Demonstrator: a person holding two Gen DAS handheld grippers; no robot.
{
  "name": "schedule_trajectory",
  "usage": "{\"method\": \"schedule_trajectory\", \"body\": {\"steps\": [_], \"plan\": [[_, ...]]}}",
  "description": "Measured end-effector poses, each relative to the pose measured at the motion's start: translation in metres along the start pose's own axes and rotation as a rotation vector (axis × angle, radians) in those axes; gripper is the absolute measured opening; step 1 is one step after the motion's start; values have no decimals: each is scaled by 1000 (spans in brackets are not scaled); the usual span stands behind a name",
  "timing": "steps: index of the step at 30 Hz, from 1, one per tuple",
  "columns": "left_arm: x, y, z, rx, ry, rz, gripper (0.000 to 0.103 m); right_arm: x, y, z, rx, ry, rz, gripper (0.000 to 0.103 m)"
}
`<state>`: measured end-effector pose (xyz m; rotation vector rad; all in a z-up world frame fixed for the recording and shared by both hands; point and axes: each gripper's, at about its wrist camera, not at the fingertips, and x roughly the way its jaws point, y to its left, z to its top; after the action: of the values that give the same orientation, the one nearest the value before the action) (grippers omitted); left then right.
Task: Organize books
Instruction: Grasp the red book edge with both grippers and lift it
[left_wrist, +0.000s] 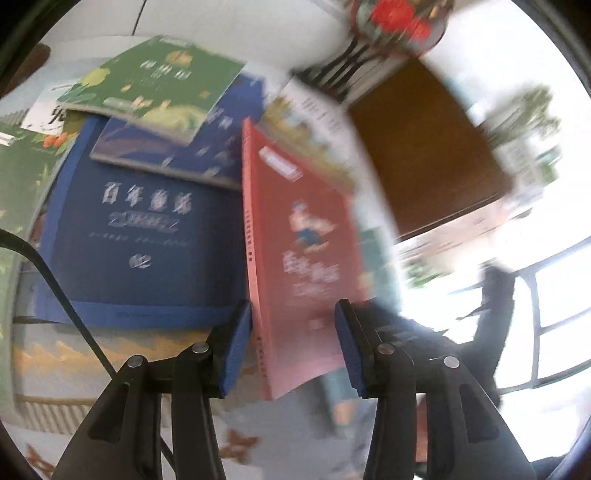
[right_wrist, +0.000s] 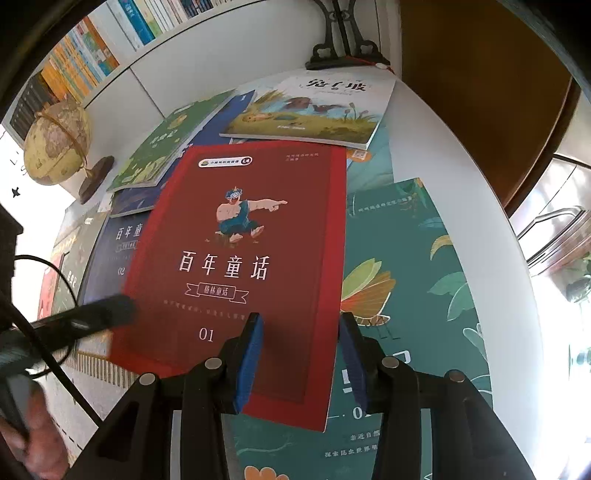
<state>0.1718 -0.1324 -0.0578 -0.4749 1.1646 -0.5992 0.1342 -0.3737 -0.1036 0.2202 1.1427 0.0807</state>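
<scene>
Red book (right_wrist: 236, 280): matte paperback, flat rectangle, centre frame.
Right gripper (right_wrist: 301, 354): blue pads straddle its lower right corner; contact unclear.
Left gripper (left_wrist: 293, 347): spine against left pad; right pad clear.

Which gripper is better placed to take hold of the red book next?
Probably the left gripper: the red book stands edge-on between its fingers, so closing would pinch both covers. The right gripper faces the cover flat, straddling only its edge.

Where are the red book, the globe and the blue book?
red book (right_wrist: 236, 236), right wrist view, middle of its cover
globe (right_wrist: 55, 144), right wrist view, its ball
blue book (left_wrist: 144, 229), left wrist view, front cover
</scene>
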Motion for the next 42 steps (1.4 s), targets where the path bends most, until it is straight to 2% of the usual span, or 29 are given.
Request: {"method": "schedule_trajectory", "body": {"steps": [2,6,8,10,12,15,17,18,19,21,24,26,27,28,31,34,38,42], "plan": [[-2,-3,2,-5,-12,-29,42,0,-1,0,6,-3,9,41],[29,-1,-7,-19,56,10,42,0,-3,0,18,-3,33,41],[35,0,-11,-43,49,5,42,-1,-4,0,29,0,46,41],[36,0,-9,-62,40,-7,32,-2,-5,-1,37,8,61,41],[34,-1,0,-106,38,-67,28,-5,-8,-1,69,18,107,43],[27,6,12,-215,39,-227,24,-15,-11,3,98,7,170,45],[26,12,19,-303,48,-362,23,-22,-21,7,156,-1,254,58],[27,13,19,-320,47,-383,23,-24,-27,8,195,-6,303,71],[28,14,21,-343,49,-410,23,-25,-33,8,226,-12,336,78],[28,15,22,-358,55,-428,23,-22,-47,7,314,-15,451,78],[34,18,20,-389,71,-451,23,-6,-61,3,455,29,620,78],[36,14,20,-350,79,-391,23,-4,-62,0,497,5,644,73],[37,12,21,-320,80,-346,23,-4,-61,1,492,-4,633,61],[36,6,20,-258,81,-254,23,-3,-59,2,475,3,602,50],[36,-7,19,-107,92,-36,23,-9,-39,8,327,16,450,31],[37,-22,9,31,82,154,26,-19,-15,12,194,-12,337,30],[31,-44,-5,190,32,321,27,-27,20,10,-12,-37,187,30],[20,-49,-15,246,9,341,27,-36,26,0,-72,-57,186,30]]}}
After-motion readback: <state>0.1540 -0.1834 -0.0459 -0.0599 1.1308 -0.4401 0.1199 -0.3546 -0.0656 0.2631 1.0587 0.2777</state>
